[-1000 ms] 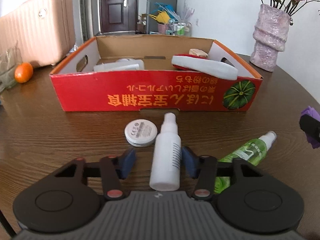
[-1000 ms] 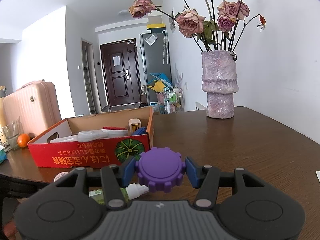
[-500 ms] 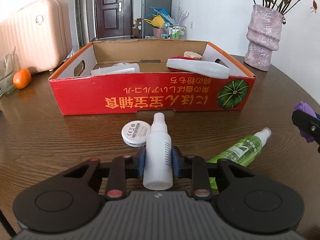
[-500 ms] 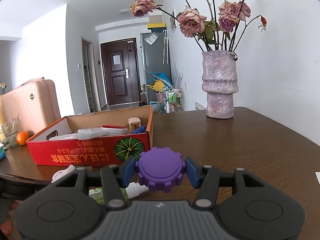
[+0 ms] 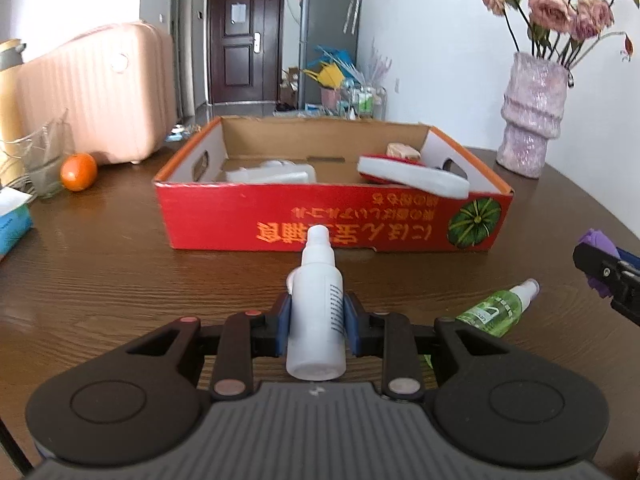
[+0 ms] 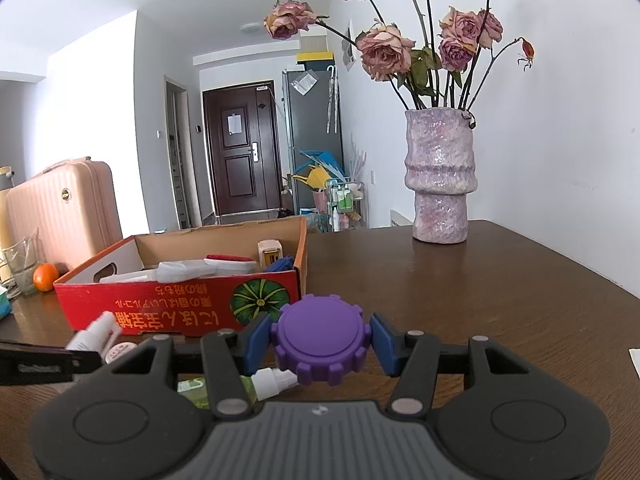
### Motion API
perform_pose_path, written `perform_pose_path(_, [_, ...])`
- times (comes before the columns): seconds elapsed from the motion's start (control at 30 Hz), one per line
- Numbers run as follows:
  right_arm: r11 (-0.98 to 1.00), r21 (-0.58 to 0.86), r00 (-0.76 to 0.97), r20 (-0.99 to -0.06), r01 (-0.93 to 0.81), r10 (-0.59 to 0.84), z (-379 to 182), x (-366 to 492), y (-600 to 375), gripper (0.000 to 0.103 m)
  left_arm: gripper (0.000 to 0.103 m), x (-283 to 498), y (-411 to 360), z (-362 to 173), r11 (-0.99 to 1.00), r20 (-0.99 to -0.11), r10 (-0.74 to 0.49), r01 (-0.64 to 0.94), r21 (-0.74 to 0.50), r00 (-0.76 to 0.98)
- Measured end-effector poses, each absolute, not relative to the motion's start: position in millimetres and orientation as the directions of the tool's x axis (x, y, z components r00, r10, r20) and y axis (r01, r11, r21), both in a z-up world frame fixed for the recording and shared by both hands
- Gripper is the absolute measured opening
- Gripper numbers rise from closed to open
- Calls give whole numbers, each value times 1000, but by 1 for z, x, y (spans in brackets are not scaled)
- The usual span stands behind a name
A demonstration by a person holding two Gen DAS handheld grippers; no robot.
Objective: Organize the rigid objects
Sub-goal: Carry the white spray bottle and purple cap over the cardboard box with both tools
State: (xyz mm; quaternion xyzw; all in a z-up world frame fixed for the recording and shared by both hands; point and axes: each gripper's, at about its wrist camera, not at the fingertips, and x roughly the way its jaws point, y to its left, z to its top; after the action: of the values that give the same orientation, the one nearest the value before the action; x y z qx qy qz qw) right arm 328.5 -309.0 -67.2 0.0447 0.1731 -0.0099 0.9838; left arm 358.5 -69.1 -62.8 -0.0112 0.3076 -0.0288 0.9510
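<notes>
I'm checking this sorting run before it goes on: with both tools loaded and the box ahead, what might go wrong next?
1. The left tool pinches the smooth white plastic spray bottle low on its body; it may tip or slip.
2. The red cardboard box has a raised front wall the bottle could catch on.
3. The right tool seems to touch the purple ridged round cap only at its edges.
</notes>
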Motion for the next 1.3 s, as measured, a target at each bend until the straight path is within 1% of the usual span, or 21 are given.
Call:
perform_pose_path(0.5, [996,90,948,-313,-21,49,-66,306,-284,53,28,321,-41,-45,998,-516,-38,11,-55,856])
perform_pose_path(1.3, [983,102,941,-287,-154,177,-62,277,-223,53,28,278,-28,-28,996,-441,-77,50,-72,894])
